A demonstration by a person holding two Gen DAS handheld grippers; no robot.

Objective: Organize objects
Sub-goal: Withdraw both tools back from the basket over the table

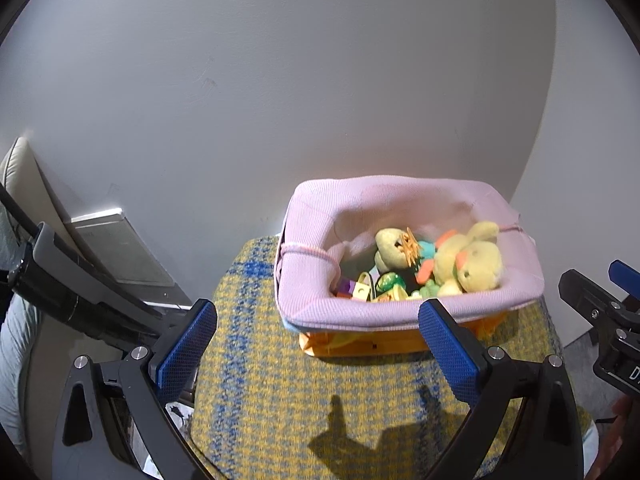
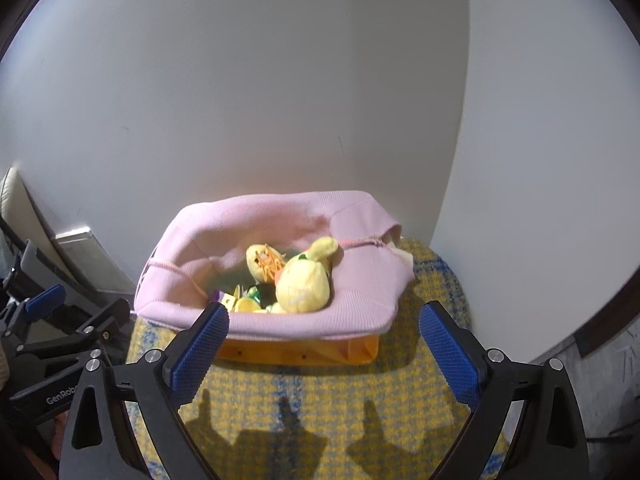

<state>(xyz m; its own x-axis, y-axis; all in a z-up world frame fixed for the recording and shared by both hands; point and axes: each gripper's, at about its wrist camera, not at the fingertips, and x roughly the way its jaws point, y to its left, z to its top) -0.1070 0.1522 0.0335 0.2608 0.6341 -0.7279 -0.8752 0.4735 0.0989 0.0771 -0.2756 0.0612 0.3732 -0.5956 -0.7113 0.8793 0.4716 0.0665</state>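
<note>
An orange basket with a pink fabric liner [image 1: 400, 312] [image 2: 320, 324] stands on a yellow-and-blue woven seat [image 1: 304, 392] [image 2: 340, 392] against a white wall. Inside lie a yellow plush toy [image 1: 476, 262] [image 2: 302, 280], a second yellow plush with orange threads [image 1: 394, 250] [image 2: 262, 262] and several small coloured toys [image 1: 376, 286] [image 2: 244, 300]. My left gripper [image 1: 316, 344] is open and empty, just in front of the basket. My right gripper [image 2: 324, 348] is open and empty, close to the basket's near rim. Each gripper shows at the edge of the other's view: the right [image 1: 600, 308], the left [image 2: 60, 320].
A white wall [image 1: 280, 100] rises right behind the basket. At the left a flat grey panel [image 1: 120, 248] [image 2: 88, 256] and a cream cushion [image 1: 20, 176] lean on the wall. Grey floor [image 2: 600, 380] lies to the right of the seat.
</note>
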